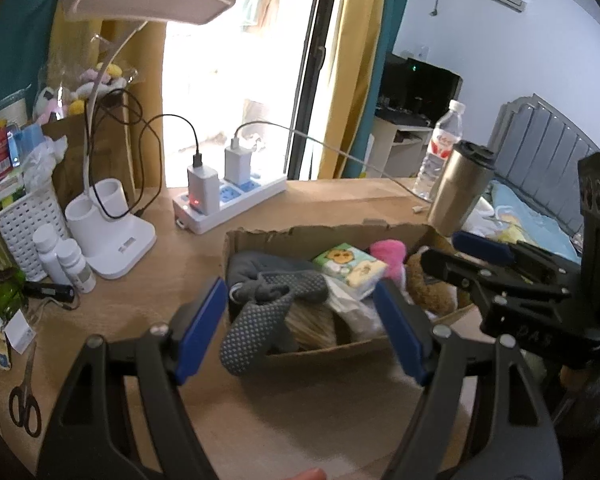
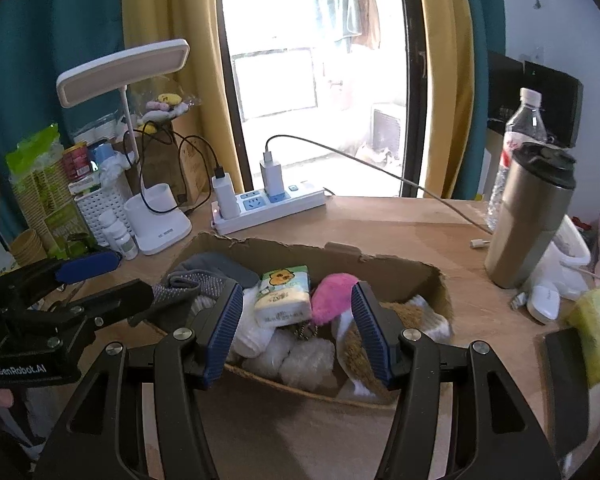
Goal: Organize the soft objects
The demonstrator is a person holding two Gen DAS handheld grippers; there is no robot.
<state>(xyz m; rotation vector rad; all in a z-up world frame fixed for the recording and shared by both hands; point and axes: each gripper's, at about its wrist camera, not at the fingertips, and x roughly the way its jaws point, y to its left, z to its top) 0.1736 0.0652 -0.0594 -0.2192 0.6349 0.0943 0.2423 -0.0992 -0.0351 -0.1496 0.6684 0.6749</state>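
A torn cardboard box (image 1: 324,232) stands on the wooden desk and holds soft things. A grey dotted sock (image 1: 256,324) droops over its front rim, beside a tissue pack (image 1: 350,264), a pink plush (image 1: 388,254) and a brown plush (image 1: 428,292). My left gripper (image 1: 300,332) hovers open just in front of the sock, pads clear of it. My right gripper (image 2: 296,332) is open above the box (image 2: 284,246), over white fluffy items (image 2: 296,356), with the tissue pack (image 2: 284,296) and pink plush (image 2: 332,294) beyond. Each gripper shows in the other's view: right gripper (image 1: 440,248), left gripper (image 2: 134,274).
Behind the box lie a power strip (image 1: 228,200) with chargers and cables, and a white lamp base (image 1: 112,240). A steel tumbler (image 2: 528,216) and water bottle (image 2: 520,140) stand at the right. Small bottles, a white basket (image 1: 24,216) and scissors (image 1: 24,396) crowd the left.
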